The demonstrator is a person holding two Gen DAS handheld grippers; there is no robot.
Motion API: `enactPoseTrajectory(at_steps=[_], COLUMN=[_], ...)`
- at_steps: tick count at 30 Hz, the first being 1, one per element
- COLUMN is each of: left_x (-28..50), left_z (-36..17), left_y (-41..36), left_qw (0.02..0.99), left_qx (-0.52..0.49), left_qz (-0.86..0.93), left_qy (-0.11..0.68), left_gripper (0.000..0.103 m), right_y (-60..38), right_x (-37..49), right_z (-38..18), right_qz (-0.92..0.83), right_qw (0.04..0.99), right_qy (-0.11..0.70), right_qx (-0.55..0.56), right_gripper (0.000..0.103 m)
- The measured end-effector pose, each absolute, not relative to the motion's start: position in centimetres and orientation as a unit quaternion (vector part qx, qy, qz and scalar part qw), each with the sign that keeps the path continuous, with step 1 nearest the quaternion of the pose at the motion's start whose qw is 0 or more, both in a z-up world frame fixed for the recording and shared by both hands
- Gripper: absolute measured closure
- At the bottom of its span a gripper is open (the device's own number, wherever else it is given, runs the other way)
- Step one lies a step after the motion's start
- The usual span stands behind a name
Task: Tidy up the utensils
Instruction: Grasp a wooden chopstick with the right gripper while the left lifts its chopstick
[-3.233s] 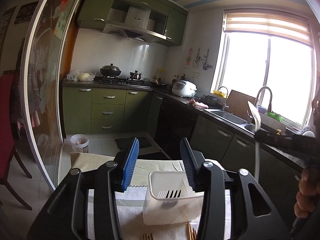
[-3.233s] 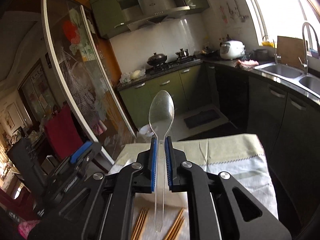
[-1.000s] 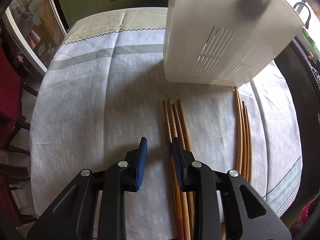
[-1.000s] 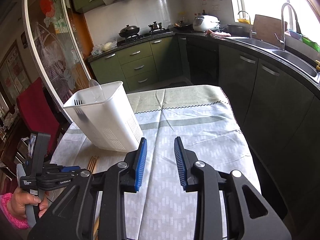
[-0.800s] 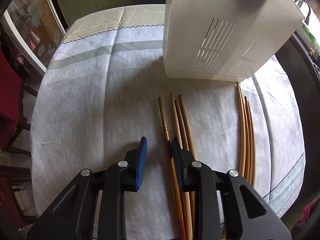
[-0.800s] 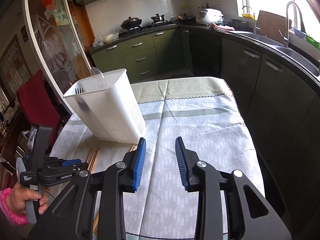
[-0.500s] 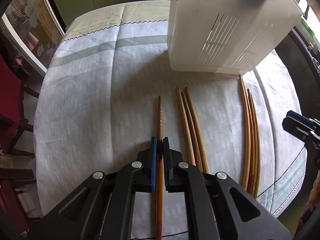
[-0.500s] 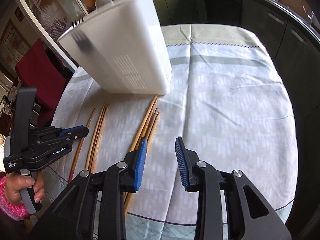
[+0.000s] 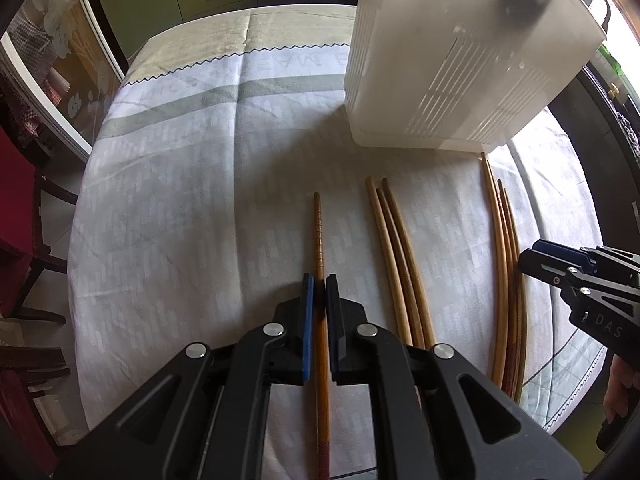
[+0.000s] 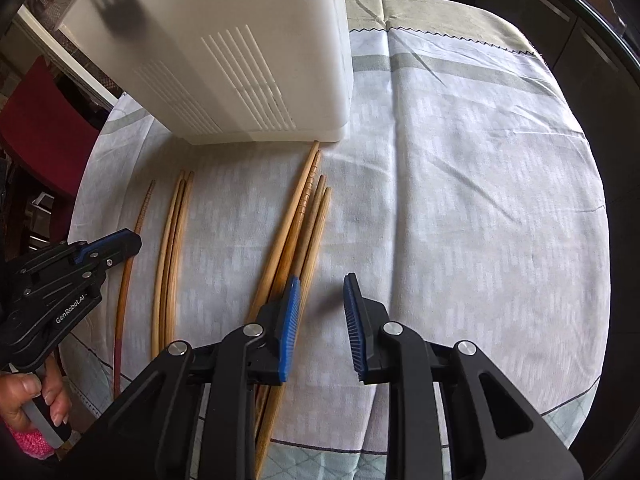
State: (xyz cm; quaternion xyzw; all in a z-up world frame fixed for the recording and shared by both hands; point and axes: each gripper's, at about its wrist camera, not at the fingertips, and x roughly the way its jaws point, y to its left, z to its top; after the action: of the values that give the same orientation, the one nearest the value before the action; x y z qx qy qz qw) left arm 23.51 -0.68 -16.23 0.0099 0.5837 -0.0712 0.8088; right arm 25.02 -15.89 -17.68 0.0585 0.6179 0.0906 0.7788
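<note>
A: Bin (image 9: 460,60), white, slotted wall, stands on the cloth (image 9: 200,160); dark fork shape shows through near its top.

B: Left gripper (image 9: 319,292)?

A: Pointing steeply down in front of the bin, clamped on one reddish ridged chopstick (image 9: 318,232). Reads "GenRobot.AI".

B: Right gripper (image 10: 320,300)?

A: Also steeply down, jaws just closing, part open, only cloth between. Its left pad is beside the chopstick bundle (image 10: 296,216), whose tips reach the bin's base. A three-stick group (image 10: 172,240) lies between.
</note>
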Motion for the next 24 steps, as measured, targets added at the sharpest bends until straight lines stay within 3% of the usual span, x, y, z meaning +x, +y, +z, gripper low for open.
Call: enactPoseTrajectory(at_steps=[7,12,16,19,24], left_x=[23.2,23.1,23.1,23.0,23.0], left_z=[-16.4,-16.3,-16.3,-16.3,-16.0], left_y=[-0.8,-0.7,-0.9,-0.9,-0.5], left_qw=[0.81,0.811,0.812,0.812,0.811], left_qx=[0.012,0.012,0.012,0.008,-0.003], left_qz=[-0.078,-0.081,-0.08,-0.081,-0.084], left_qy=[0.581,0.58,0.579,0.578,0.579], left_gripper=[0.096,0.096,0.096,0.097,0.097], right_y=[-13.9,-13.0,-11.7,-12.0,-13.8], right_x=[24.8,24.8,24.4,24.8,24.8], right_z=[-17.9,-18.0,-18.0,-18.0,-16.5], right_qz=[0.081,0.071,0.071,0.074,0.086], right_qw=[0.776,0.777,0.786,0.786,0.793], right_qy=[0.624,0.625,0.614,0.614,0.601], right_qx=[0.041,0.024,-0.006,0.008,0.055], right_gripper=[0.08,0.087,0.085,0.095,0.096])
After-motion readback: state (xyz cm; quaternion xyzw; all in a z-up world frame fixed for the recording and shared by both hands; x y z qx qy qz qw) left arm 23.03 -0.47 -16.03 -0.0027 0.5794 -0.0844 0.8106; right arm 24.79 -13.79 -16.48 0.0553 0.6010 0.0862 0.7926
